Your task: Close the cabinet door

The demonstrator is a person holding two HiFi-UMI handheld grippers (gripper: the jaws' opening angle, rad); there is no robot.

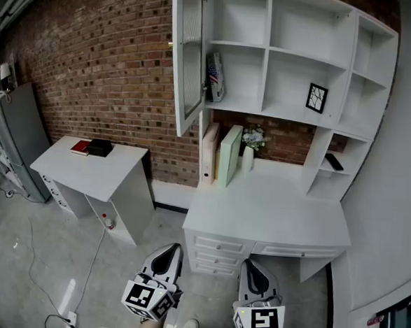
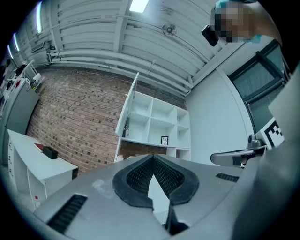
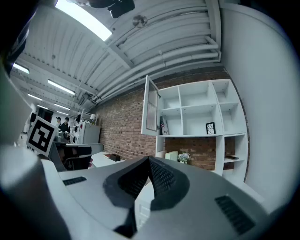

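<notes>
Cabinet door: it stood swung wide open at the upper left corner of the white shelf unit, and its free edge jutted out toward you. Your left gripper view and right gripper view both showed it ajar.
Door panel: a white frame around a pale ribbed pane.
Left gripper: you held it low in front of you, well apart from the door. Its jaws were pressed together at the tips with nothing between them.
Right gripper: you held it low beside the left one, aimed toward the desk. Its jaws were closed tip to tip and empty.
Shelf unit: it was mounted over the desk against the brick wall. A book with a flag cover leaned in the cubby behind the open door.
Picture frame: it stood in a middle cubby, right of centre.
Desk top: two upright binders stood at the back left, with a small vase of flowers just beside them.
Side table: it stood left of the desk, along the wall. It carried a red book touching a black box.
Floor: it was grey, with a cable trailing across it.
</notes>
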